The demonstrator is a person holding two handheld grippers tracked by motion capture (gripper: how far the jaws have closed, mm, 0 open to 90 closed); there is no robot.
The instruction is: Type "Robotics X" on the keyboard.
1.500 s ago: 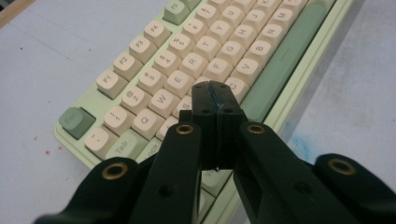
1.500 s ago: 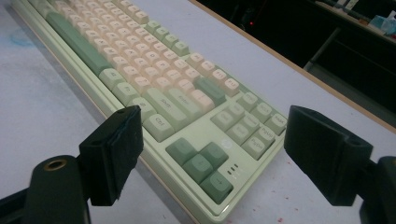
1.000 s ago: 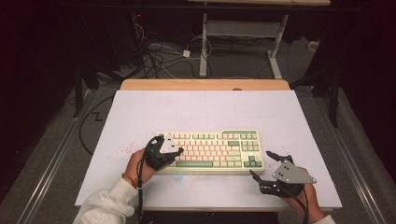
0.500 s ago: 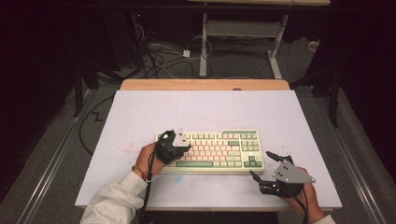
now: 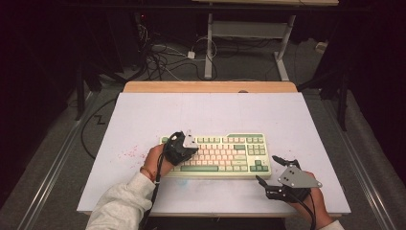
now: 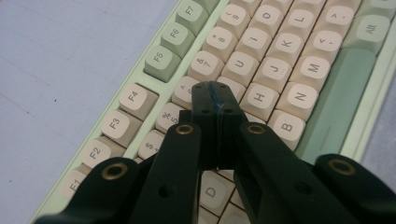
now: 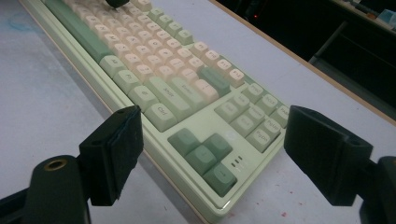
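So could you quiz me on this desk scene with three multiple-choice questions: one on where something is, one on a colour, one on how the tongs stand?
1. Where are the left tongs?
A. over the keyboard's letter keys
B. off the table
C. on the wooden strip

2. What colour is the keyboard case?
A. red
B. black
C. pale green

3. How do the right tongs stand?
A. shut on a key
B. open, holding nothing
C. shut on a cable

Answers: 1 A, the left gripper view shows the closed tips just above keys near G and H. 2 C, the case and space bar are light green. 3 B, the two pads stand wide apart by the keyboard's arrow-key corner.
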